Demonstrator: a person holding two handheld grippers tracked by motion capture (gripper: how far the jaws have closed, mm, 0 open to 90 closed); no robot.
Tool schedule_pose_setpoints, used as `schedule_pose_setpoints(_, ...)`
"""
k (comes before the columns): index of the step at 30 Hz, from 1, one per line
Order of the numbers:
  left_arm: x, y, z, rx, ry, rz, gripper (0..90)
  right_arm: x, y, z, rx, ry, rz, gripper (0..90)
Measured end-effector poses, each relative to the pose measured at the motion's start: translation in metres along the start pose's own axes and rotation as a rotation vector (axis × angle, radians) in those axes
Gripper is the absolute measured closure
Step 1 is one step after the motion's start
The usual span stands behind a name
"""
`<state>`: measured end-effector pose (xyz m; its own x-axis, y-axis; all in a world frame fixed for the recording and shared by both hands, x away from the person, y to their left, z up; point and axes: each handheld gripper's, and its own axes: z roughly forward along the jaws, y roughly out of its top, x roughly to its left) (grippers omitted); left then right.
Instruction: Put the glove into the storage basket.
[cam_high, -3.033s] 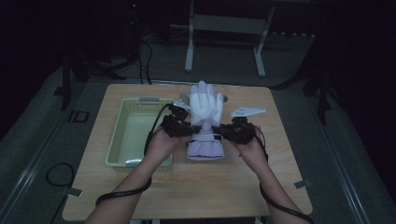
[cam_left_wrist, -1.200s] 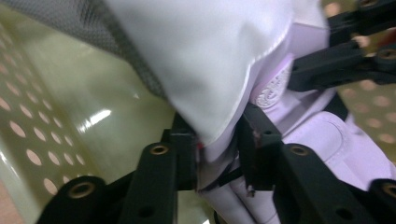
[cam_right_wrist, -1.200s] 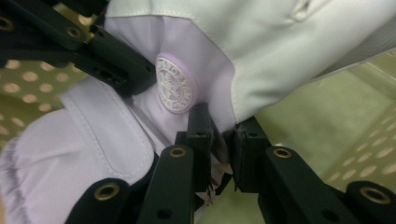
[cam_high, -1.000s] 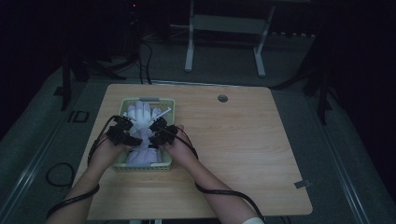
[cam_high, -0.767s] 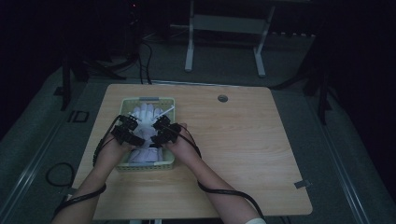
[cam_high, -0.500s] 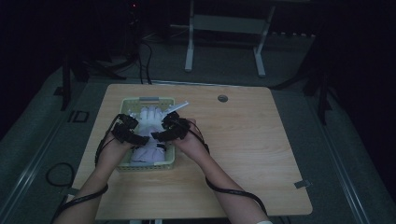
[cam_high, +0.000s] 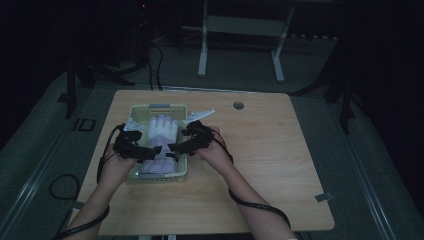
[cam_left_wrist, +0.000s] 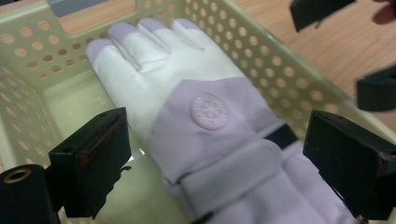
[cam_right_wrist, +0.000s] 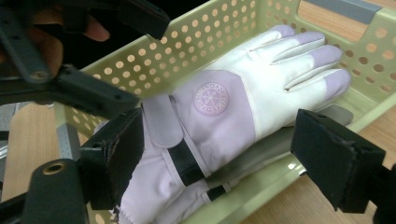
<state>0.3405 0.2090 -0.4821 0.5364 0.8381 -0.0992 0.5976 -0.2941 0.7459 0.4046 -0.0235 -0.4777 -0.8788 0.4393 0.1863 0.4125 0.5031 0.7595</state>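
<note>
1. The glove (cam_left_wrist: 196, 116) lies flat in the pale green basket (cam_high: 180, 172) at the left of the bench (cam_high: 280, 190), fingers pointing away from the person, with what looks like a second glove beneath it (the right claw view shows a grey layer under its edge).
2. It should handle as light, soft and floppy; a pinch will fold it rather than lift it flat. The stiffer cuff with its strap (cam_right_wrist: 163, 126) is the best place to take hold.
3. The left claw (cam_left_wrist: 224, 154) stands open, jaws either side of the cuff and clear of it.
4. The right claw (cam_right_wrist: 233, 154) is also open, straddling the wrist without touching.
5. Three seconds ago both claws held the glove up over mid-bench; a second ago they were lowering it into the basket, and both have since let go.
</note>
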Motion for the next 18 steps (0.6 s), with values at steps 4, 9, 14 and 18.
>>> schedule_pose_setpoints(4,-0.009,0.0,-0.004,-0.014,-0.024,0.003,7.9,-0.002,-0.001,-0.006,-0.001,0.0,-0.007,17.0)
schedule_pose_setpoints(9,-0.021,0.004,-0.004,-0.02,-0.036,0.012,7.9,-0.005,-0.003,-0.012,-0.001,0.002,-0.01,16.5)
schedule_pose_setpoints(14,-0.027,0.009,-0.003,-0.045,-0.048,0.006,7.9,-0.008,-0.004,-0.018,-0.01,-0.007,-0.015,16.6)
schedule_pose_setpoints(18,-0.033,0.011,-0.003,-0.066,-0.064,-0.008,7.5,-0.012,-0.008,-0.022,-0.007,-0.016,-0.015,16.4)
